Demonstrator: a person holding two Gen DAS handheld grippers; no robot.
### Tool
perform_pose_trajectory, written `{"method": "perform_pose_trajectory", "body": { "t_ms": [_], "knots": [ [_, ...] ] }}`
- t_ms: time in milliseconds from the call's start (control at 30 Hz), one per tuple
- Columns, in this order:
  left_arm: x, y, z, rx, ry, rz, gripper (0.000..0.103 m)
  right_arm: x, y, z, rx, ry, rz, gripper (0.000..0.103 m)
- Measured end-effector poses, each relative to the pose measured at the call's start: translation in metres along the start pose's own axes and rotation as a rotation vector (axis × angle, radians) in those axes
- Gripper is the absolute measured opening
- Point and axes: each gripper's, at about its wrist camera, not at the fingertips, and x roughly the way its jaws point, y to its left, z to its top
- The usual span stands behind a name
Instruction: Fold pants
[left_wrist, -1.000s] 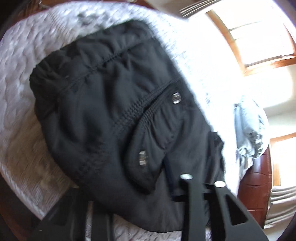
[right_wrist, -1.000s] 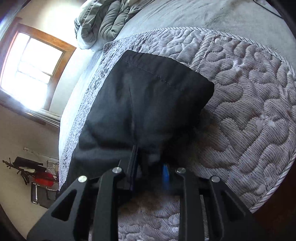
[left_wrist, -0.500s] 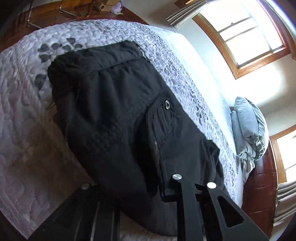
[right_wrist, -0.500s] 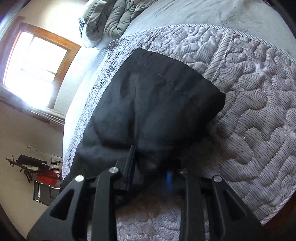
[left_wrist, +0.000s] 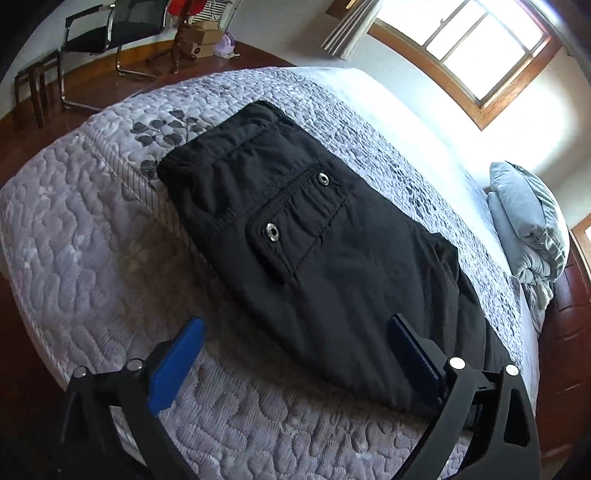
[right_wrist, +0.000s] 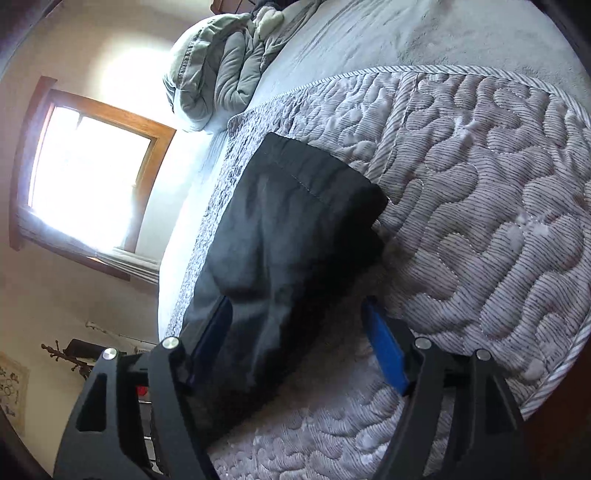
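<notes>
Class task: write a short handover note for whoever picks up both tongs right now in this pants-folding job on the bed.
Left tongs: open, jaws just spread wide, nothing gripped; they straddle the near edge of the pants.
Right tongs: open, jaws just opening; cloth lies between them, not pinched.
Pants: flat on the quilt, lengthwise along the bed, pocket flap with two snaps facing up.
Done: legs appear laid together and released.
Left: probably fold end to end, then smooth.

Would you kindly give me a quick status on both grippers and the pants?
Left gripper open, jaws just spread, gripping nothing. Right gripper open, just released. Black pants lie folded on the quilt. Nothing in the way.
</notes>
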Motion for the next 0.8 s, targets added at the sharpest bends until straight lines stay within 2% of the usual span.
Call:
{"method": "perform_pose_trajectory", "body": {
  "t_ms": [200,267,367,400,500,567,700,800],
  "knots": [
    [0.008,-0.006,-0.011,-0.031,0.062,-0.009,0.099,0.022,0.012,0.011,-0.003,-0.019,-0.021,0.075],
    [0.010,-0.008,-0.017,-0.029,0.072,-0.013,0.099,0.029,0.013,0.015,-0.004,-0.026,-0.022,0.070],
    [0.013,-0.012,-0.022,-0.018,0.087,-0.016,0.099,0.037,0.010,0.021,0.014,-0.029,-0.027,0.055],
    [0.014,-0.014,-0.024,-0.011,0.093,-0.016,0.099,0.039,0.008,0.023,0.020,-0.030,-0.018,0.046],
    [0.016,-0.014,-0.027,-0.009,0.108,-0.019,0.099,0.039,0.001,0.026,0.050,-0.024,0.029,0.028],
    [0.017,-0.014,-0.029,-0.012,0.117,-0.022,0.099,0.034,0.003,0.025,0.037,-0.034,0.041,0.022],
    [0.015,-0.013,-0.031,-0.008,0.110,-0.016,0.099,0.017,0.043,0.020,-0.087,-0.110,-0.007,0.016],
    [0.010,-0.010,-0.031,-0.012,0.107,-0.017,0.099,0.004,0.092,0.013,-0.198,-0.160,0.017,0.016]
  ]
}}
